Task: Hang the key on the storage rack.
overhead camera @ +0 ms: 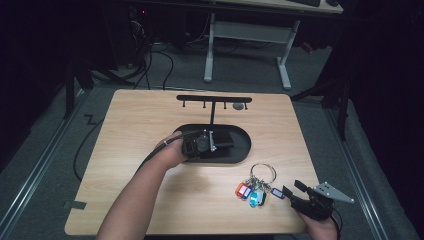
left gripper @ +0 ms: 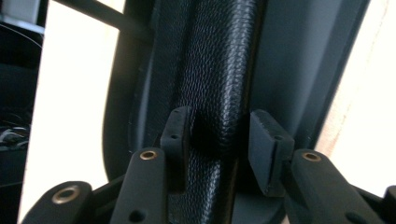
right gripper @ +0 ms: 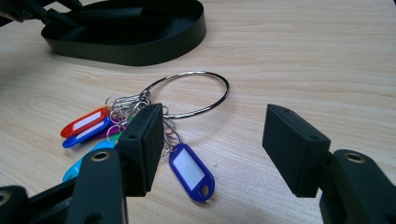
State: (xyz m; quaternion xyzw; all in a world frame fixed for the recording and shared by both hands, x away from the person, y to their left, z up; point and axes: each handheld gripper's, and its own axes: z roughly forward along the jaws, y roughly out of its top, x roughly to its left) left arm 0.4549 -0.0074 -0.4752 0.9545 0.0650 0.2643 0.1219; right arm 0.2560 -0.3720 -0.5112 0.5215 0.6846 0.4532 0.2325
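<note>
A black, leather-grained pouch (left gripper: 219,70) lies in the black oval tray (overhead camera: 246,150) at mid-table. My left gripper (overhead camera: 222,143) reaches into the tray from the left. The pouch sits between its jaws (left gripper: 219,135), and thin gaps show at both pads, so it is open. A metal key ring (overhead camera: 263,172) with several coloured tags (overhead camera: 251,193) lies on the table in front of the tray. My right gripper (overhead camera: 294,188) rests low at the table's front right, open, with its jaws either side of the ring (right gripper: 224,88) and a blue tag (right gripper: 191,171) and touching neither.
A black T-shaped hook rack (overhead camera: 214,99) rises from the tray's back edge, with one small item on its right hook. The wooden table (overhead camera: 130,130) is bare at the left. A desk frame and cables stand on the floor beyond it.
</note>
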